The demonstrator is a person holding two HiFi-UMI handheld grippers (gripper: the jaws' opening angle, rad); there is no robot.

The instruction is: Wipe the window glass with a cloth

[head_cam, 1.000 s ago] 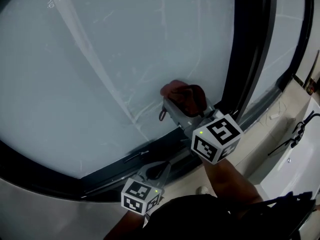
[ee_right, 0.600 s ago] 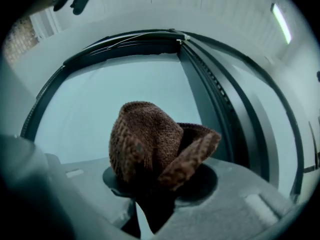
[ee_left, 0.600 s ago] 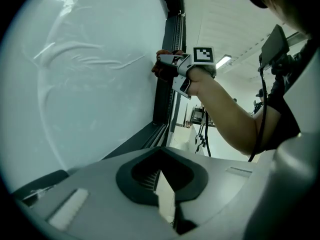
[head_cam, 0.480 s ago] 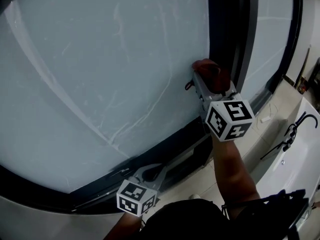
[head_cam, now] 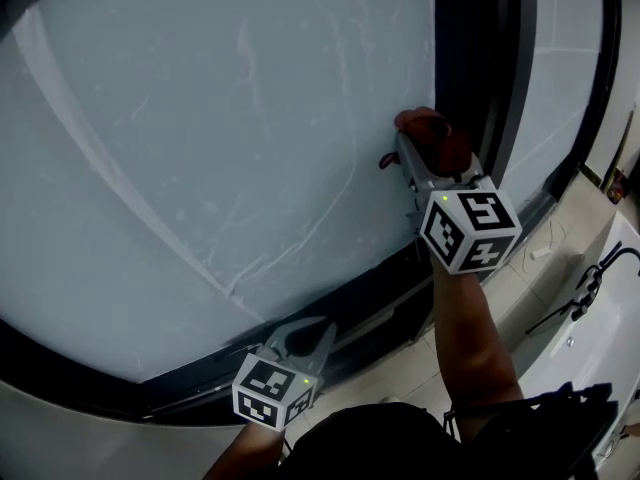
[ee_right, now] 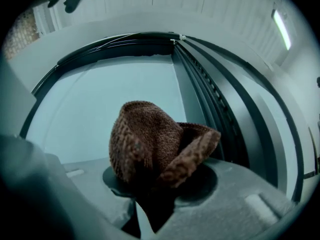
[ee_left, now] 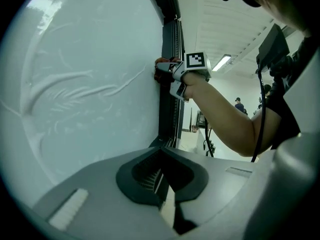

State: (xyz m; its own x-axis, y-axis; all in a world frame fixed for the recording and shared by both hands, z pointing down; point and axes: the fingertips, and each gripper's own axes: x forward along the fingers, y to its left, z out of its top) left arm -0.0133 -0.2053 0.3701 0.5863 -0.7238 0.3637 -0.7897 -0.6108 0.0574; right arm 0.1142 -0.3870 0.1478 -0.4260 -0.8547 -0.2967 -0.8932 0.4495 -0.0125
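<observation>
Against the window glass [head_cam: 200,118], beside its dark frame [head_cam: 470,68], the right gripper [head_cam: 408,156] is clamping a brown cloth [head_cam: 435,136]; the left gripper [head_cam: 312,334] is hanging low, jaws closed, empty.

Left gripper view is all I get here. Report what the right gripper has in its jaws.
Observer: The right gripper is shut on a brown knitted cloth, bunched up between the jaws.
Operator: Describe how the cloth sits.
Observer: In the right gripper view, one loose flap sticks out toward the dark upright frame.
Operator: Now place my left gripper for me.
Observer: In the head view the left gripper hangs low, its tips at the dark bottom frame, well below the cloth.
</observation>
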